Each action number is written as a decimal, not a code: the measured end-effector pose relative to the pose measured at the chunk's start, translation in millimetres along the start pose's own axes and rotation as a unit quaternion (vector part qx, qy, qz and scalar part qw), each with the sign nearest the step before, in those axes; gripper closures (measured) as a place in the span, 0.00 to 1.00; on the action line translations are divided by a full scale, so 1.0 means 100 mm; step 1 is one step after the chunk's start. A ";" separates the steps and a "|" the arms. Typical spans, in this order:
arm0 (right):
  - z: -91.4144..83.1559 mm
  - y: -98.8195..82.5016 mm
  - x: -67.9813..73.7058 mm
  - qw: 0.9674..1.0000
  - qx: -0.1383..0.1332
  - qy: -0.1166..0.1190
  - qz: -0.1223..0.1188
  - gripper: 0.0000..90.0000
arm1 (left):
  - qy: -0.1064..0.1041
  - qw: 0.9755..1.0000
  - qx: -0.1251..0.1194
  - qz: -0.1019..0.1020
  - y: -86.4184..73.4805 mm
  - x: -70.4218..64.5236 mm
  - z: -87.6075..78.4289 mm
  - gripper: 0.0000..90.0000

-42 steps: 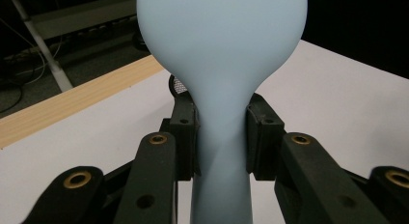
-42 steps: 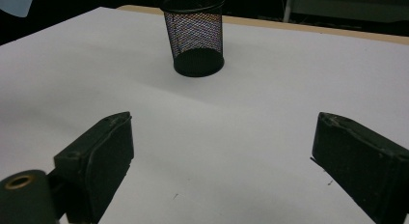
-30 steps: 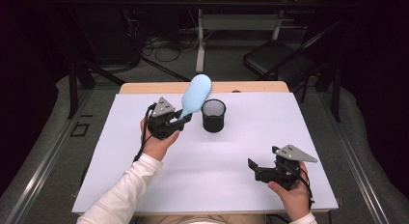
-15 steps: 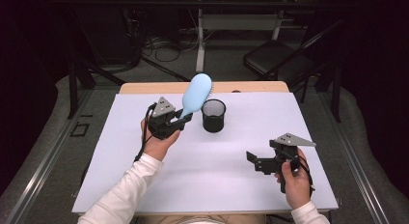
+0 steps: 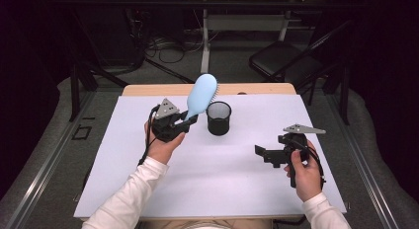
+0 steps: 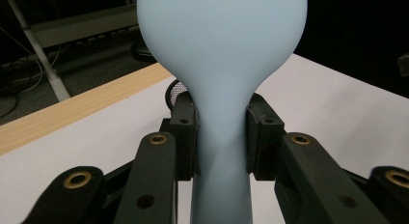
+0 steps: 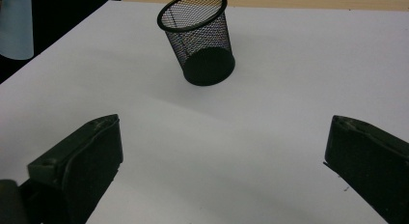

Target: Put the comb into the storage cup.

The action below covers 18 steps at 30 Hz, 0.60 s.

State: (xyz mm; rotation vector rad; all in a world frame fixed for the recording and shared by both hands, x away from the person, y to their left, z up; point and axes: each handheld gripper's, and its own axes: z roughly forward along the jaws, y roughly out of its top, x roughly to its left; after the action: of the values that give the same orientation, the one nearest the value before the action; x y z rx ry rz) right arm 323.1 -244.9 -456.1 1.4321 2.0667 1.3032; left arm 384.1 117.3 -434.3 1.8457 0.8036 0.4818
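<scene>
No brand, label or writing can be read on anything here.

A black wire-mesh cup point(image 5: 219, 118) stands upright on the white table cover point(image 5: 222, 189), a little above the middle of the high view. From the right gripper view, where it sits near the top centre point(image 7: 200, 38), its solid dark bottom shows through the mesh and nothing can be seen inside it.

A pale blue plastic hairbrush point(image 5: 200, 96) is held off the table just left of the cup. Its long axis runs from the handle at lower left up to the oval head at upper right in the high view, the smooth back facing the camera and bristles just showing along the right edge of the head. In the left gripper view the brush point(image 6: 224, 64) rises straight up the middle of the frame.

The left gripper point(image 5: 187, 123) is clamped on the narrow handle, one black pad point(image 6: 185, 137) pressed to each side.

The right gripper point(image 5: 266, 154), at the lower right of the high view, holds nothing; its jaws stand wide apart above bare white cover.
</scene>
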 end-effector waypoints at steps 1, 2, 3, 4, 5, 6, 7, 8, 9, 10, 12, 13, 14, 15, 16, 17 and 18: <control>0.00 0.02 0.00 1.000 0.003 0.001 0.001 0.00 | 0.000 1.000 0.000 0.001 0.00 0.00 0.00 0.77; 0.01 0.04 0.00 1.000 0.003 0.002 0.001 0.00 | 0.001 1.000 0.000 0.001 0.00 0.00 0.00 0.77; 0.01 0.07 0.00 1.000 0.005 0.004 0.001 0.00 | 0.001 1.000 0.000 0.001 0.00 0.00 0.00 0.77; 0.01 0.09 0.01 1.000 0.006 0.005 0.001 0.00 | 0.001 1.000 -0.002 0.001 0.00 0.00 0.00 0.77; 0.01 0.12 0.01 1.000 0.007 0.005 0.001 0.00 | 0.000 1.000 -0.003 0.001 0.00 0.00 0.00 0.77; 0.01 0.14 0.02 1.000 0.006 0.005 0.001 0.00 | 0.000 1.000 -0.003 0.001 0.00 0.00 0.00 0.77; 0.01 0.16 0.02 1.000 0.008 0.006 0.003 0.00 | -0.001 1.000 -0.004 0.001 0.00 -0.01 0.00 0.77; 0.02 0.19 0.03 1.000 0.008 0.008 0.005 0.00 | 0.000 1.000 -0.003 0.002 0.00 -0.01 0.01 0.77; 0.02 0.21 0.03 1.000 0.009 0.011 0.007 0.00 | 0.000 1.000 -0.003 0.002 0.00 -0.01 0.01 0.77; 0.03 0.24 0.03 1.000 0.011 0.012 0.005 0.00 | -0.001 1.000 -0.004 0.002 0.00 -0.01 0.01 0.77; 0.04 0.28 0.04 1.000 0.012 0.014 0.005 0.00 | -0.001 1.000 -0.005 0.003 -0.01 -0.02 0.02 0.77; 0.04 0.31 0.04 1.000 0.014 0.014 0.005 0.00 | -0.001 1.000 -0.005 0.005 0.00 -0.02 0.02 0.77; 0.05 0.33 0.04 1.000 0.015 0.014 0.004 0.00 | -0.001 1.000 -0.007 0.005 0.00 -0.03 0.02 0.77; 0.05 0.36 0.05 1.000 0.015 0.014 0.007 0.00 | -0.001 1.000 -0.008 0.005 0.00 -0.03 0.02 0.77; 0.06 0.38 0.04 1.000 0.015 0.014 0.010 0.00 | -0.002 1.000 -0.009 0.005 0.00 -0.03 0.02 0.77; 0.06 0.40 0.04 1.000 0.017 0.017 0.012 0.00 | -0.002 1.000 -0.010 0.006 0.00 -0.03 0.02 0.77; 0.07 0.43 0.03 1.000 0.016 0.018 0.013 0.00 | -0.003 1.000 -0.011 0.005 0.00 -0.03 0.02 0.77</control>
State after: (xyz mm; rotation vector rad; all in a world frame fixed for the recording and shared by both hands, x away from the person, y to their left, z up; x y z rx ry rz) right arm 351.0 -235.3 -424.5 1.4642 2.1084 1.3214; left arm 382.9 113.7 -434.4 1.8304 0.7812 0.4892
